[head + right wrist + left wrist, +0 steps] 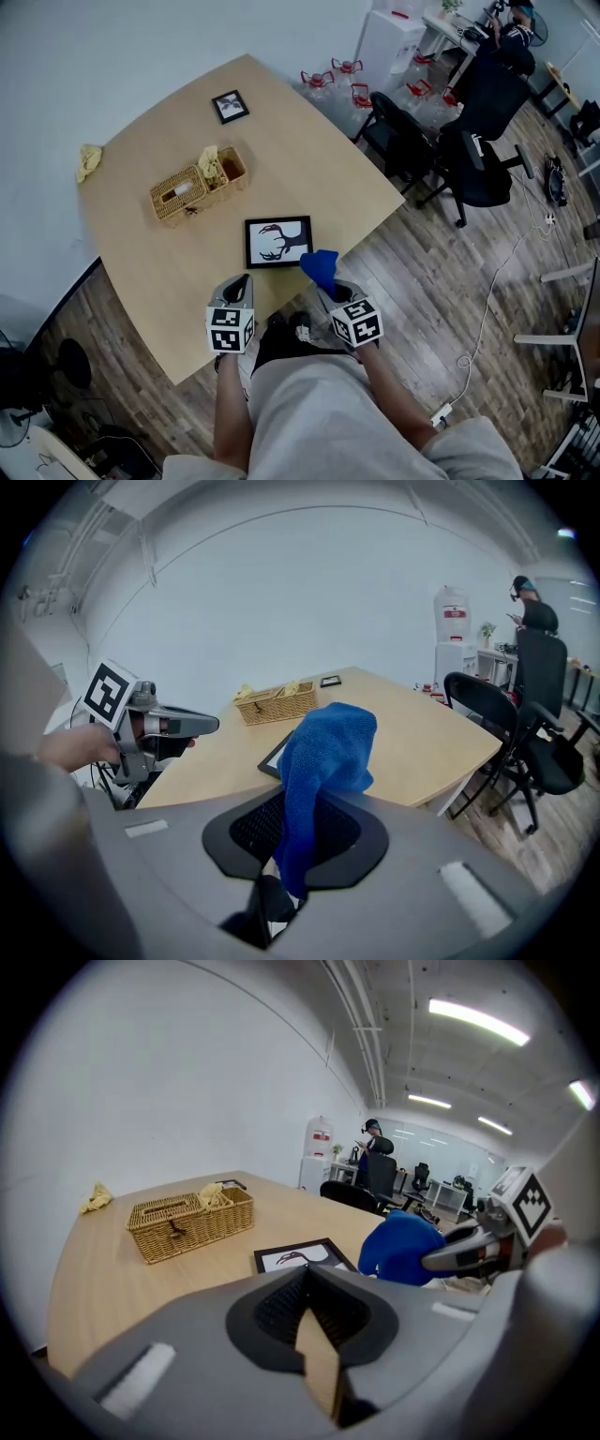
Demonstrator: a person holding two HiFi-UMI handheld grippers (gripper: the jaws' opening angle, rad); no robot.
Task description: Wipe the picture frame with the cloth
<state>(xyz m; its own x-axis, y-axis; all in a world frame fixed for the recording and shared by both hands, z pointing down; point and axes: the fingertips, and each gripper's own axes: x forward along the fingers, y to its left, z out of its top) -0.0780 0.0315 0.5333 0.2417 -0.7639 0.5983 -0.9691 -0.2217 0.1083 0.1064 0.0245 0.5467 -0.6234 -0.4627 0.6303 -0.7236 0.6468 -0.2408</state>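
1. The right tongs (325,287) pinch a blue cloth (321,266), bunched above the jaws, just beside the near right corner of the picture frame (278,242).
2. The frame lies flat on the bench (319,169) near its front edge. The left tongs (245,279) hang just short of it, pressed together on nothing.
3. To my eye wiping has not begun. Next the cloth must come down onto the glass, perhaps with the left tongs steadying the frame.

A corner of the picture frame (277,242) seems hidden behind the cloth (320,267).
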